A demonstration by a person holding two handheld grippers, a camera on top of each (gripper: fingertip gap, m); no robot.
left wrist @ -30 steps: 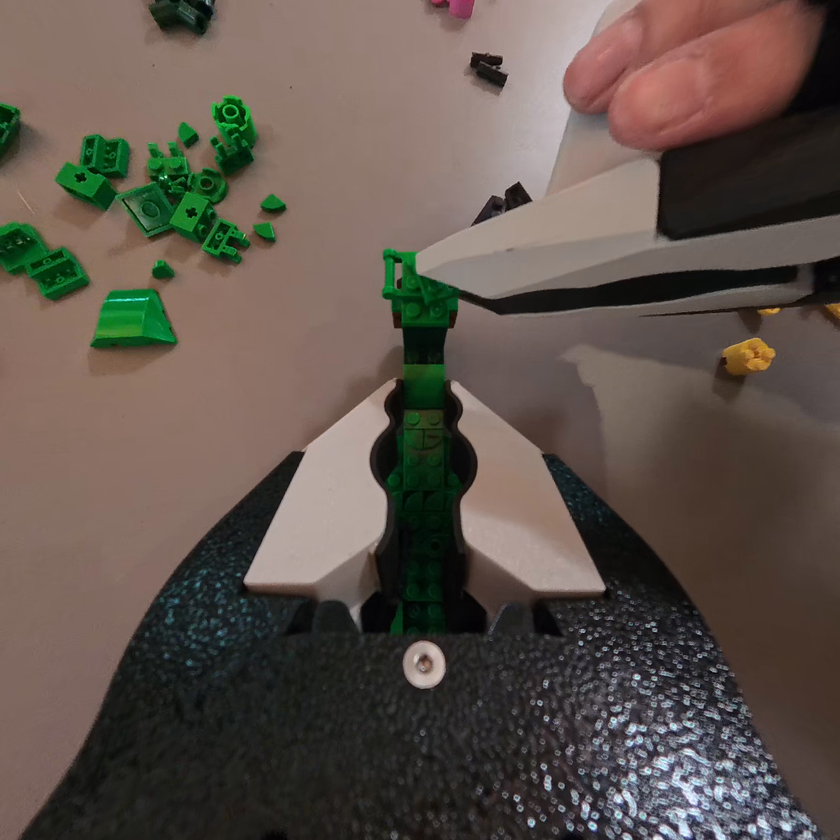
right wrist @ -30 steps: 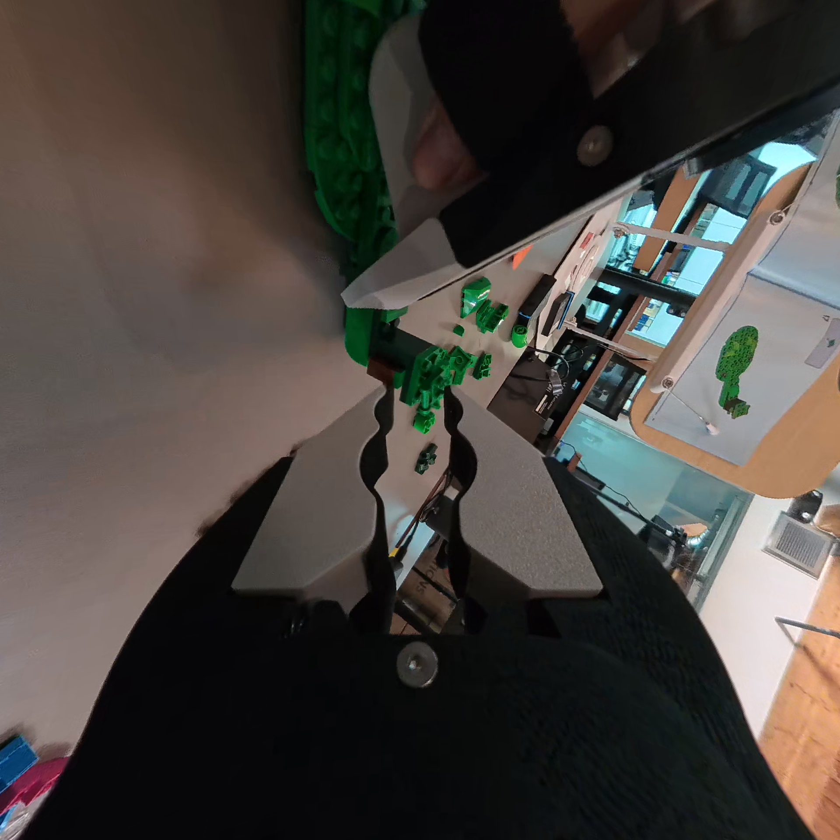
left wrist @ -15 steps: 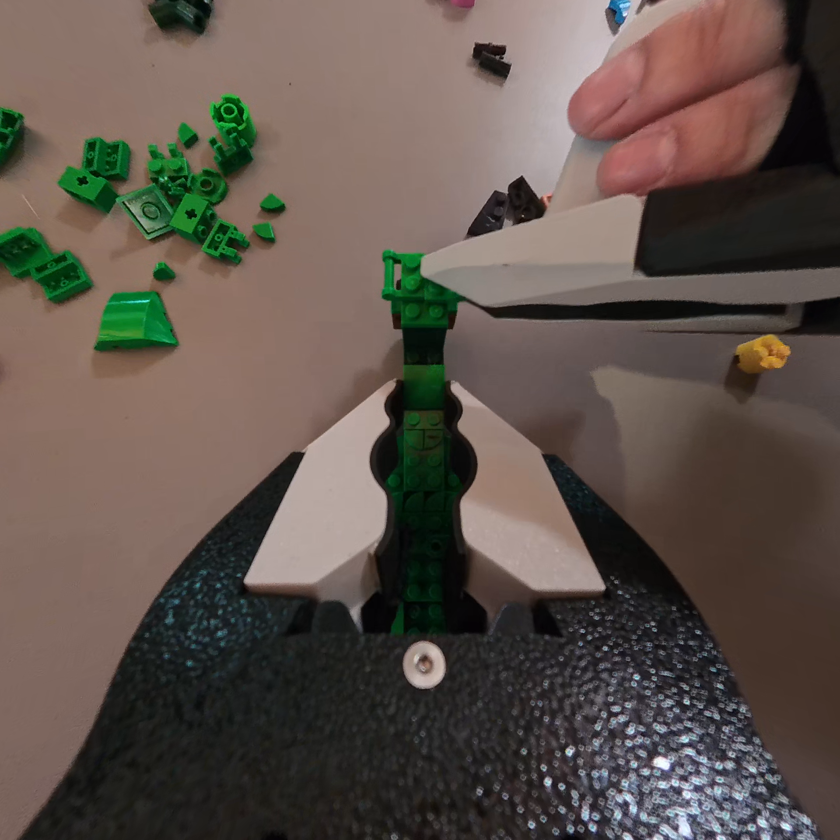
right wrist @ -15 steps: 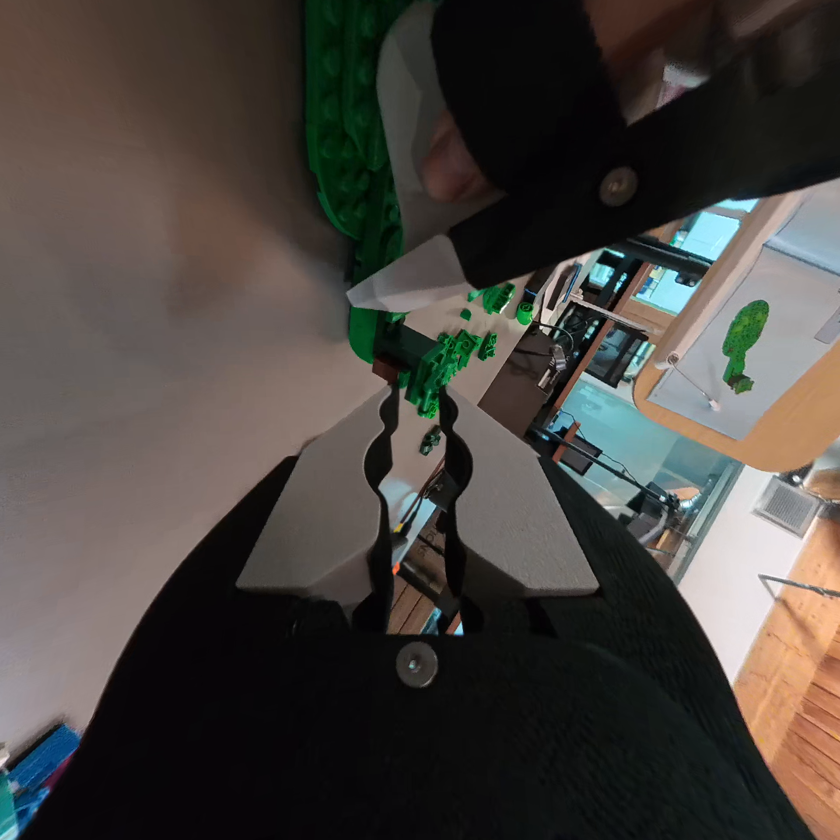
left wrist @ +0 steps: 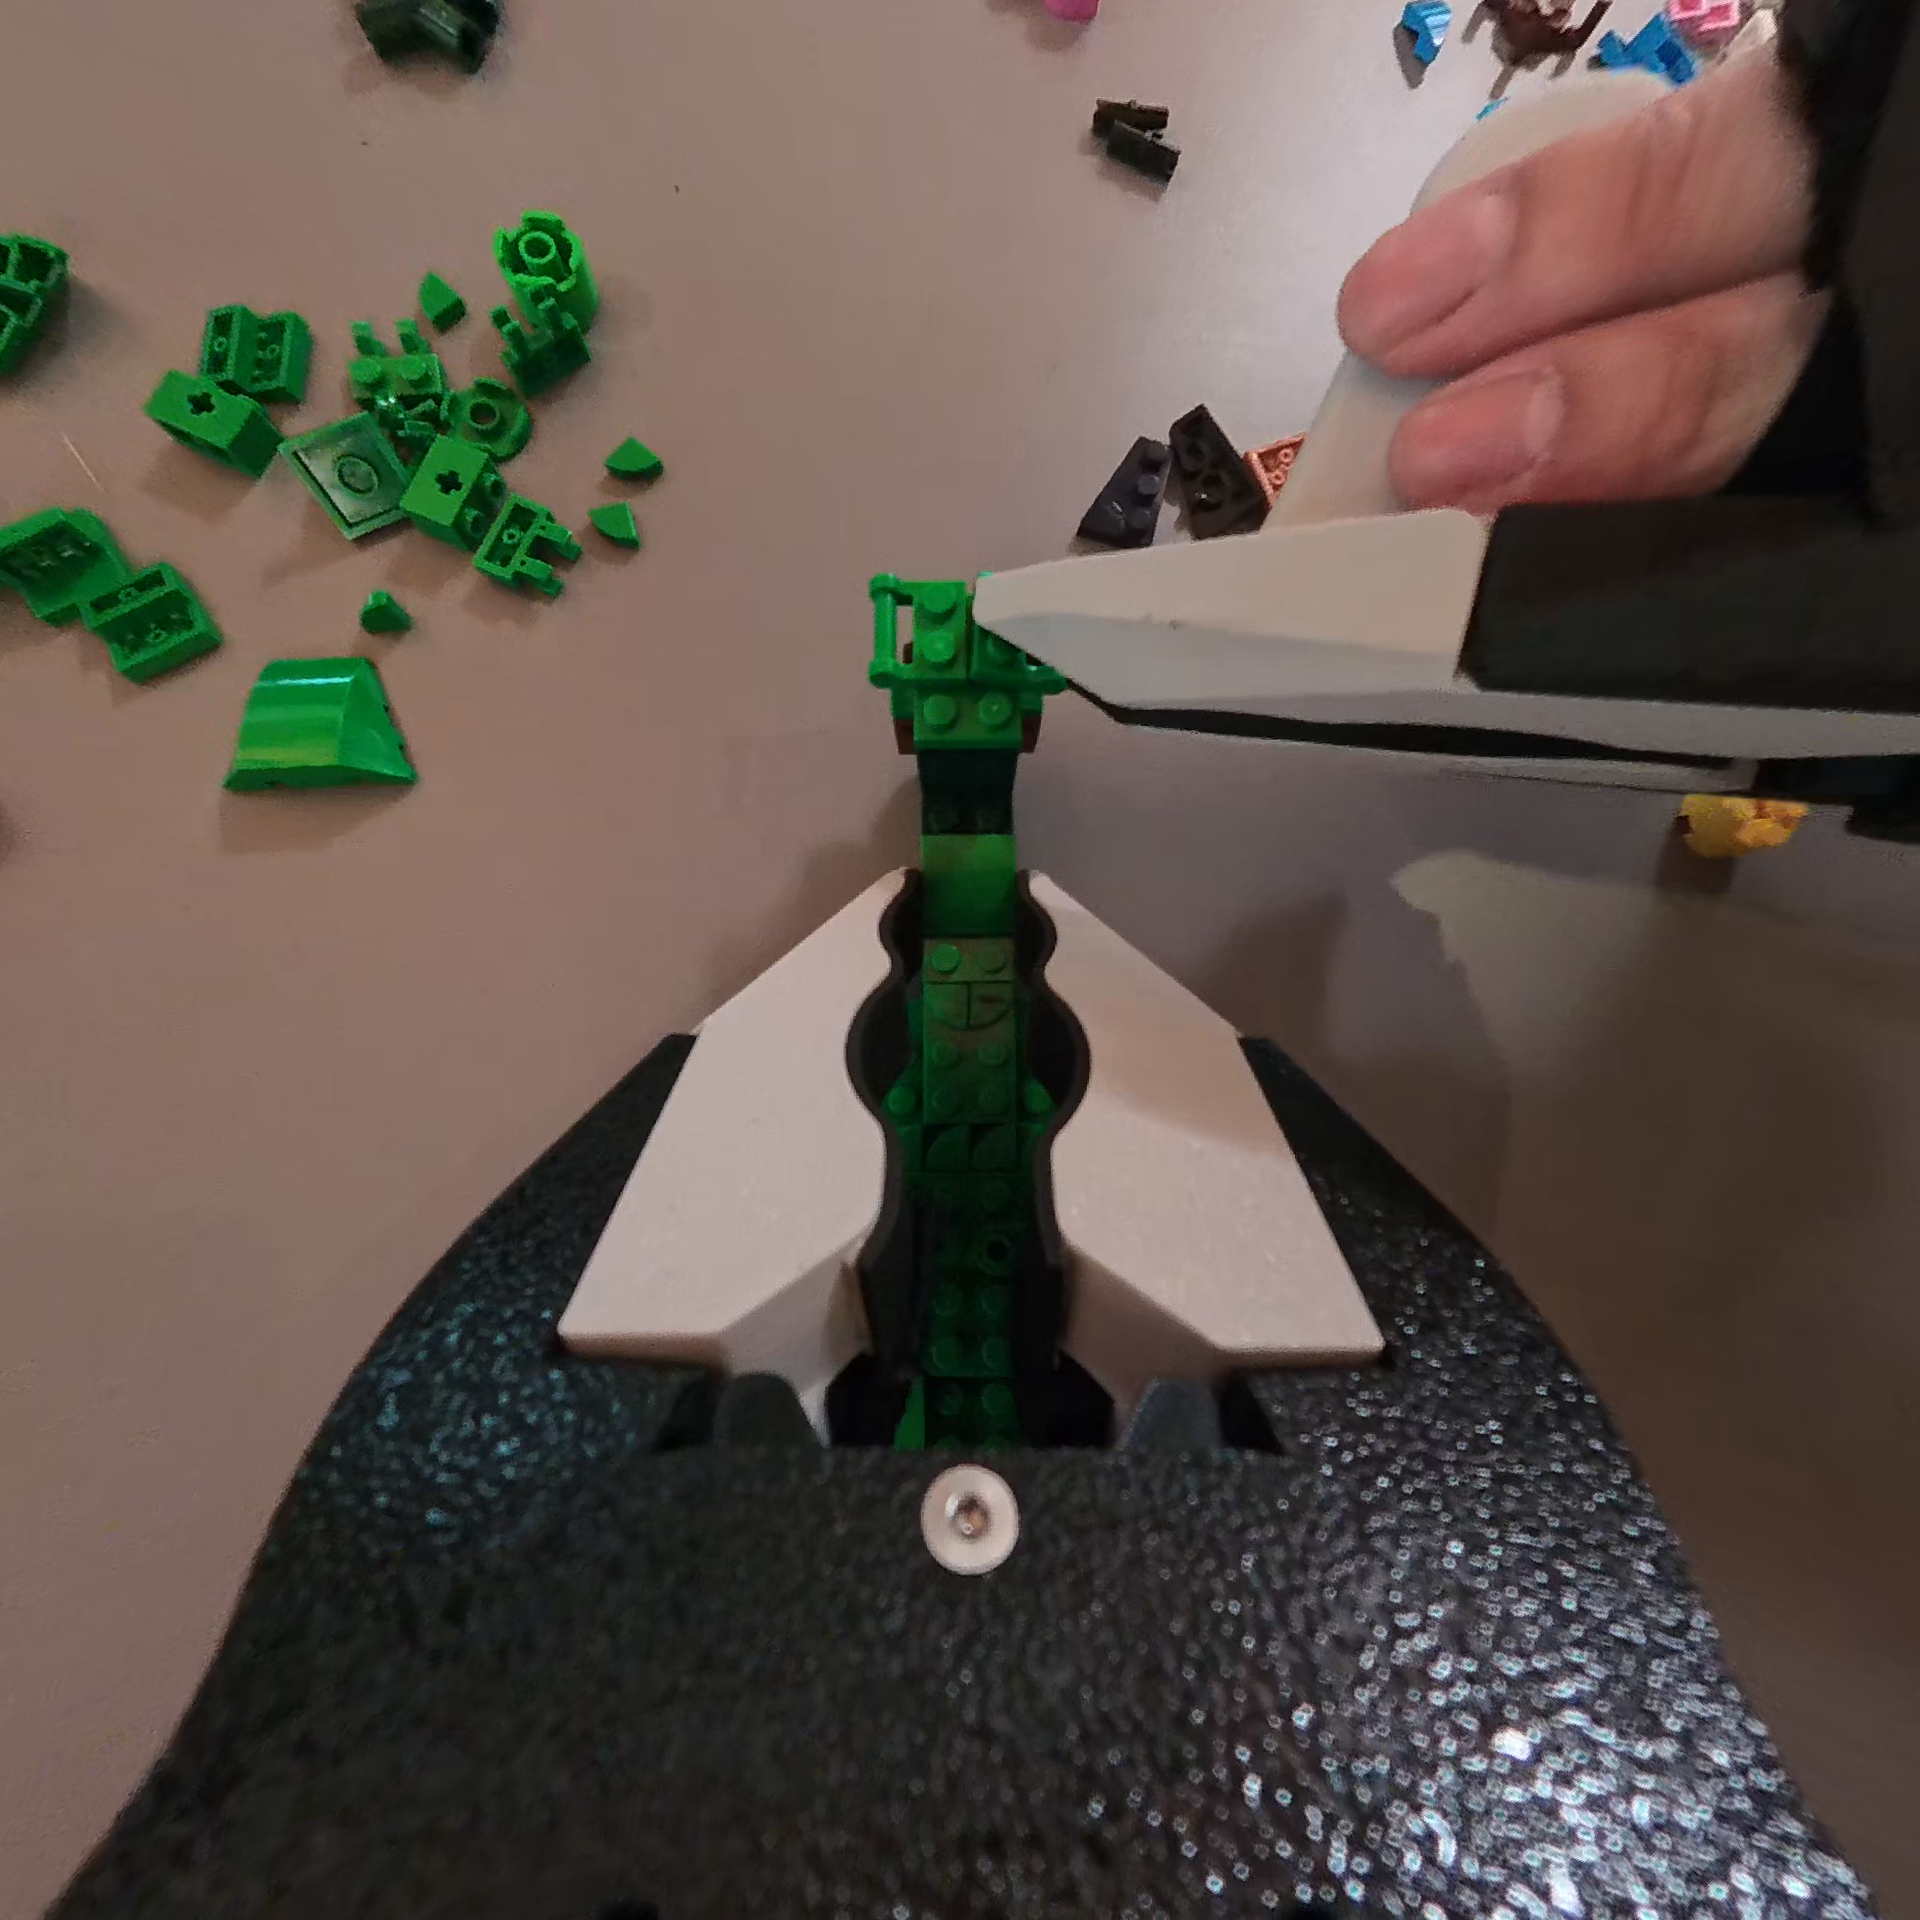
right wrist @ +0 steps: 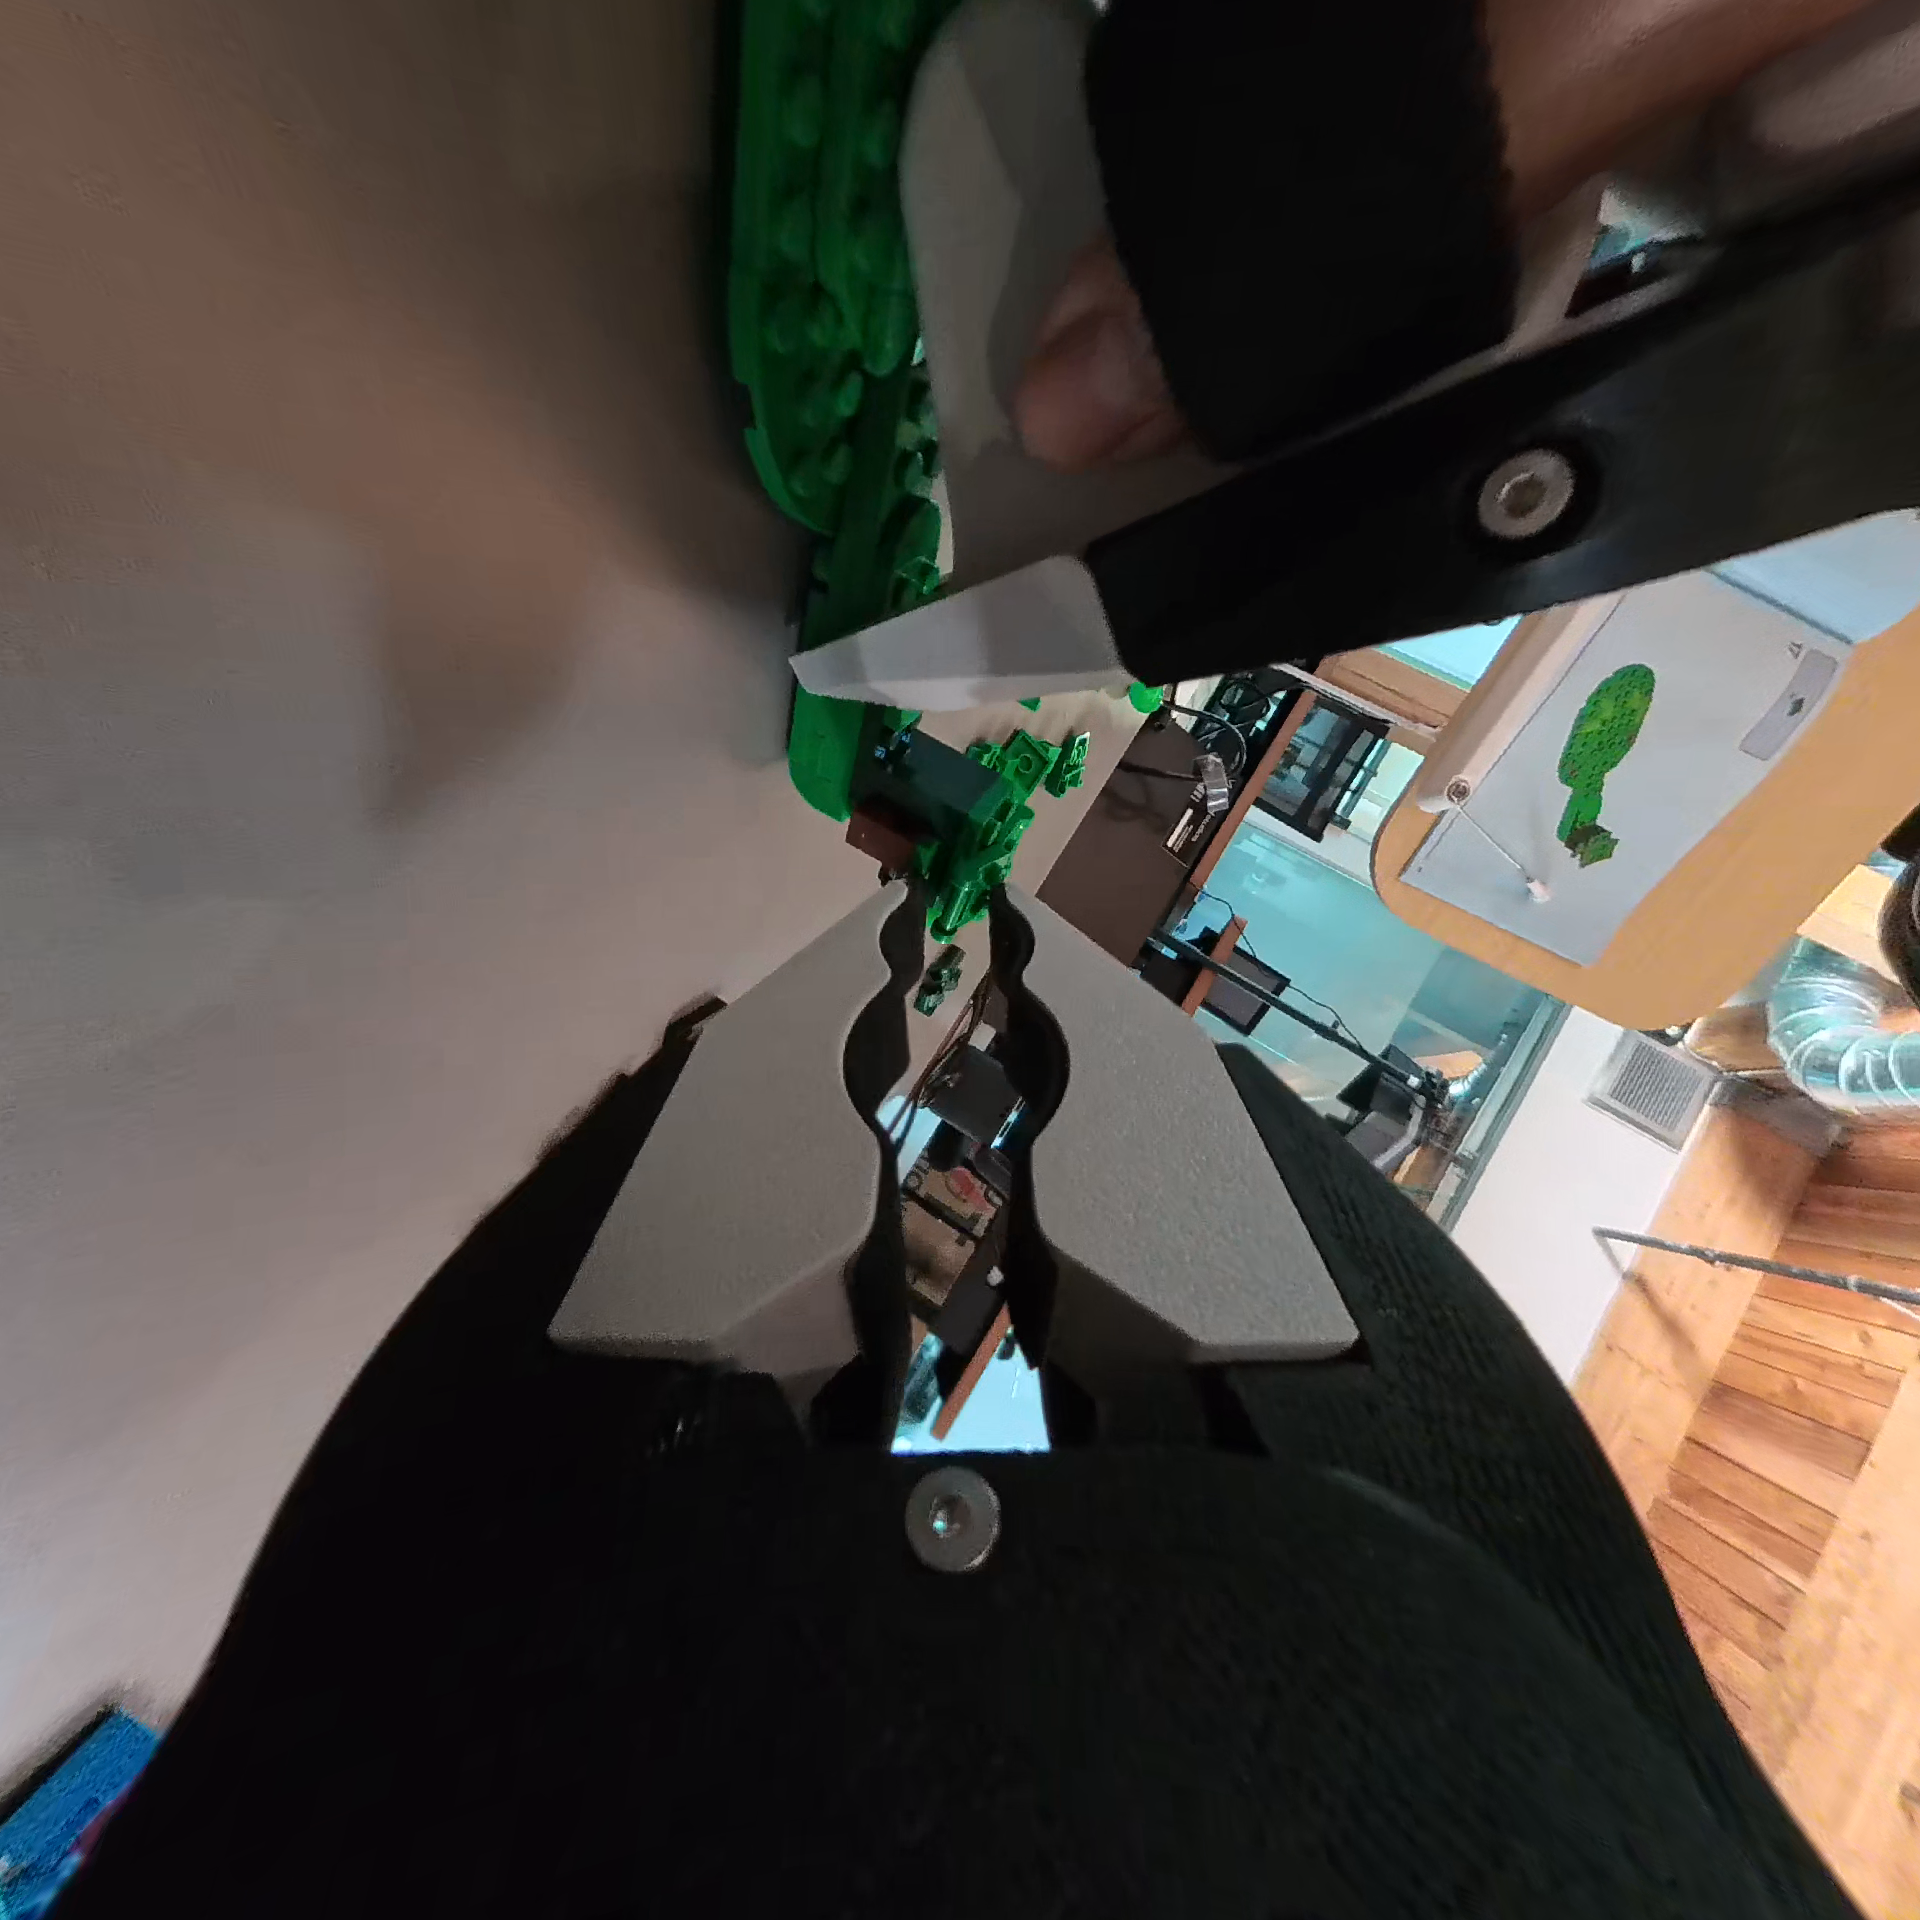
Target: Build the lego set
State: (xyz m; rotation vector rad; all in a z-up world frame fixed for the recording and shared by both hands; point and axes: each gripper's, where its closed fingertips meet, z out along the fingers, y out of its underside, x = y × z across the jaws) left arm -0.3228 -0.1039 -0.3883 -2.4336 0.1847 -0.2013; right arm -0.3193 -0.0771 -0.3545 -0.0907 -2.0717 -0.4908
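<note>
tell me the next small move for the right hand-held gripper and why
Probably press the small green piece down onto the end of the green lego build. The left hand-held gripper is shut on the build, bracing it, and the right hand-held gripper pinches the small piece at that end; whether it is fully seated cannot be told.

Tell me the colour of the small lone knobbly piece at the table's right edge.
Yellow: the small knobbly plastic piece, partly hidden under the right hand-held gripper, shows best in the left wrist view.
</note>
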